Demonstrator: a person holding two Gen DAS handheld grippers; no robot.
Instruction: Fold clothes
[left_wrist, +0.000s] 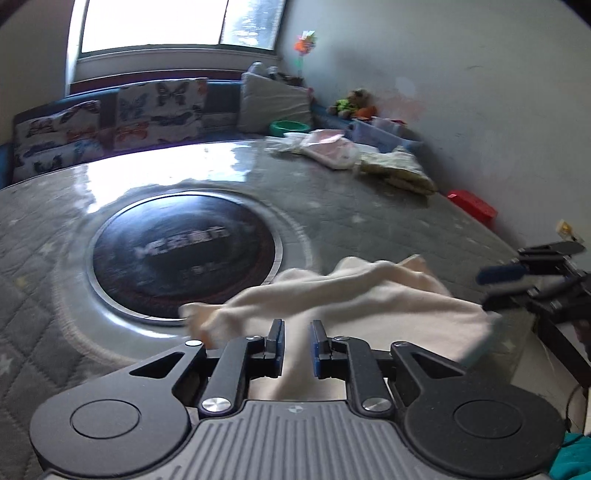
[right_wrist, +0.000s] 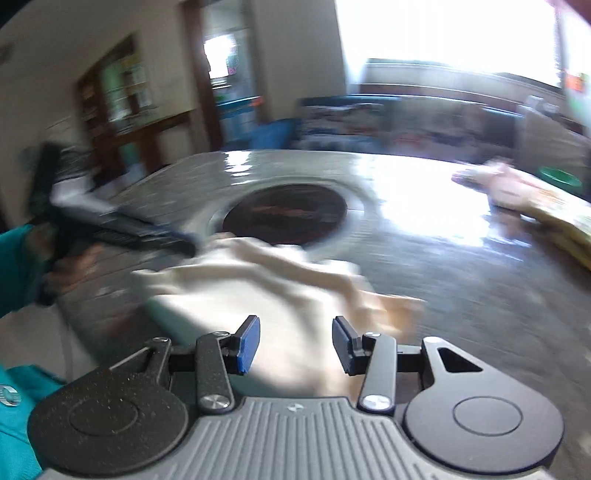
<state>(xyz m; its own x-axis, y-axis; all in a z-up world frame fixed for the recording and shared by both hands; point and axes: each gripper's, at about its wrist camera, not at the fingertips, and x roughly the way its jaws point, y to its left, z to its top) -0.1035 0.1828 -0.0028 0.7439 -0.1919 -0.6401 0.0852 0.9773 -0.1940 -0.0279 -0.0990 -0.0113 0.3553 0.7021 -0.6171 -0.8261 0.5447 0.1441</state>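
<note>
— Well, what can you actually make out, starting close in?

— Both views smear with motion, the right wrist's worst; the left gripper (left_wrist: 297, 341) has its jaws a narrow gap apart, and cream cloth (left_wrist: 354, 295) shows through that gap, though whether the pads pinch it I cannot tell; the right gripper (right_wrist: 296, 345) stands released, jaws wide, nothing pressed between them.

— And the garment itself?

— It lies rumpled on the glossy grey table (left_wrist: 332, 192), just beyond both sets of fingers; pale, soft, loosely bunched with one limb trailing left; its near edge is cut off behind the gripper bodies, so its kind stays unclear.

— Farther out?

— It overlaps the rim of the dark round inset (left_wrist: 184, 254) whose lettering is unreadable; a teal sleeve (right_wrist: 14, 266) sits at the left edge; at the far right, a blurred pile of clothes (left_wrist: 332, 147); butterfly cushions (left_wrist: 110, 118) behind.
</note>
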